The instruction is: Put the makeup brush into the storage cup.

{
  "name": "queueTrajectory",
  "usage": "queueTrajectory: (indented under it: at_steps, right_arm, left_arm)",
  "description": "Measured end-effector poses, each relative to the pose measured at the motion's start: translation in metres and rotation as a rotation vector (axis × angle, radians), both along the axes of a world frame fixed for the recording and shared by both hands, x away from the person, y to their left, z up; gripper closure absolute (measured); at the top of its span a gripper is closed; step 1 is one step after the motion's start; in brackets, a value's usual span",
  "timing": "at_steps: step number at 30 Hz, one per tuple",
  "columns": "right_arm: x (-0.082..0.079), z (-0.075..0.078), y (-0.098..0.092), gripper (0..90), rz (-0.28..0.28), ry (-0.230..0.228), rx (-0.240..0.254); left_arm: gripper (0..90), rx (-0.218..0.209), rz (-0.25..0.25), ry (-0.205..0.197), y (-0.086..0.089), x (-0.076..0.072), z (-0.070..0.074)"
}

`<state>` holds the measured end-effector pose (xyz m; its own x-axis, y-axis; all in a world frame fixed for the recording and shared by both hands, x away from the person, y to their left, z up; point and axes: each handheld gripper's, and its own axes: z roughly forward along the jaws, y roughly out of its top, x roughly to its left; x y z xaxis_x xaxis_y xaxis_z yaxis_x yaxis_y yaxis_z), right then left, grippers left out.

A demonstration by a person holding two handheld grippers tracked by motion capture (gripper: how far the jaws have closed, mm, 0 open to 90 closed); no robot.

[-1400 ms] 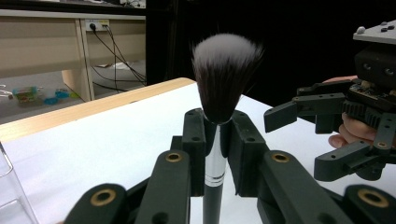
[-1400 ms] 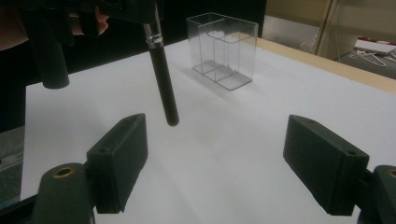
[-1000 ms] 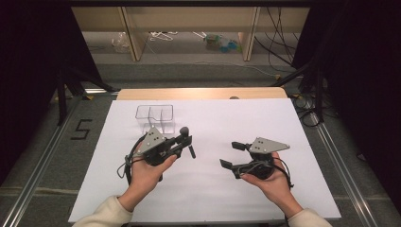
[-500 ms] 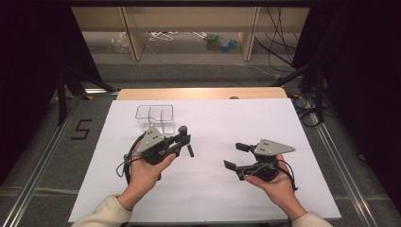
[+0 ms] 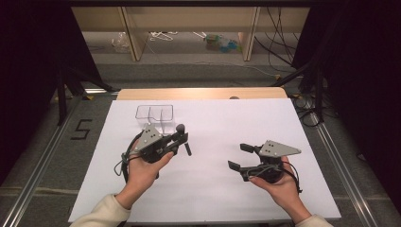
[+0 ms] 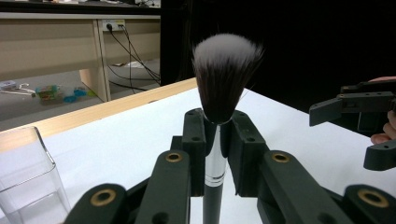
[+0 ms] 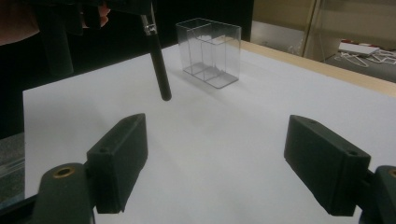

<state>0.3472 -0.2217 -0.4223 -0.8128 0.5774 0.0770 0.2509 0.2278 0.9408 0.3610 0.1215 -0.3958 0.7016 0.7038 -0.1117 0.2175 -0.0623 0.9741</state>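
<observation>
My left gripper (image 5: 181,140) hovers over the white table left of centre and is shut on a makeup brush (image 5: 180,128). In the left gripper view the jaws (image 6: 217,135) clamp the brush's silver ferrule, and the dark white-tipped bristles (image 6: 226,70) stand upright above them. The black handle (image 7: 159,70) hangs down at the top left of the right gripper view. My right gripper (image 5: 239,156) is held right of centre, open, with nothing between its pads (image 7: 121,158). It points toward the left gripper.
A clear plastic organizer (image 5: 154,114) with compartments stands on the white table sheet (image 5: 227,123) just behind the left gripper; it also appears as a clear box (image 7: 210,51) (image 6: 28,177). A wooden table edge (image 5: 203,93) lies beyond. Shelving and cables sit on the floor behind.
The right gripper has drifted slightly to the right, still open. The left gripper and the brush have kept still.
</observation>
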Motion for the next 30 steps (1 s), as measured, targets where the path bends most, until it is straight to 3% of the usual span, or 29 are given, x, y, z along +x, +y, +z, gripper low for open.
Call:
queueTrajectory:
  at_steps: [1,2,8,10,11,14,15,16,18,21,22,25,26,28,30]
  right_arm:
    - [-0.001,0.000,0.000,22.5,0.003,0.021,0.005]
    - [-0.001,0.000,-0.002,22.5,-0.004,-0.006,0.002]
    - [-0.003,0.002,-0.007,22.5,-0.012,0.006,-0.012]
    - [-0.002,0.001,-0.007,22.4,-0.009,-0.007,0.007]
    - [-0.005,0.002,-0.008,22.3,-0.012,0.021,-0.005]
    - [-0.005,0.002,-0.009,22.4,-0.009,-0.011,0.026]
    - [-0.007,0.004,-0.011,22.8,-0.019,0.010,-0.004]
    - [-0.006,0.002,-0.010,23.0,-0.009,-0.002,0.042]
    - [-0.009,0.004,-0.010,23.1,-0.005,0.023,0.055]
    - [-0.010,0.006,-0.014,23.3,-0.011,-0.007,0.034]
    - [-0.012,0.006,-0.014,23.3,-0.014,0.010,0.040]
    - [-0.012,0.005,-0.016,23.0,-0.011,-0.016,0.054]
    - [-0.013,0.005,-0.017,22.9,-0.011,0.007,0.051]
    - [-0.015,0.006,-0.020,22.9,-0.019,0.009,0.040]
    - [-0.014,0.005,-0.023,22.8,-0.027,-0.017,0.043]
  left_arm:
    - [77.9,0.002,0.001,-0.001,0.000,0.000,0.000]
    - [77.9,0.005,0.000,-0.003,0.001,0.001,0.000]
    - [77.9,0.003,0.003,0.000,0.001,0.000,0.000]
    - [77.9,0.002,0.006,0.001,0.001,0.000,0.001]
    - [77.9,0.002,0.007,0.002,0.001,0.000,0.001]
    - [77.9,-0.002,0.012,-0.003,0.002,0.000,0.003]
    - [77.9,0.002,0.011,-0.007,0.003,0.000,0.003]
    - [77.9,0.004,0.013,-0.010,0.004,0.000,0.004]
    - [77.9,-0.003,0.020,-0.003,0.005,0.001,0.004]
    - [77.9,0.008,0.023,-0.006,0.007,0.002,0.005]
    - [77.9,0.008,0.027,-0.006,0.007,0.002,0.005]
    - [77.9,0.014,0.034,-0.010,0.008,0.002,0.006]
    - [77.9,0.012,0.038,-0.006,0.008,0.002,0.006]
    - [77.9,0.016,0.039,-0.011,0.009,0.002,0.007]
    - [77.9,0.023,0.044,-0.014,0.010,0.002,0.007]
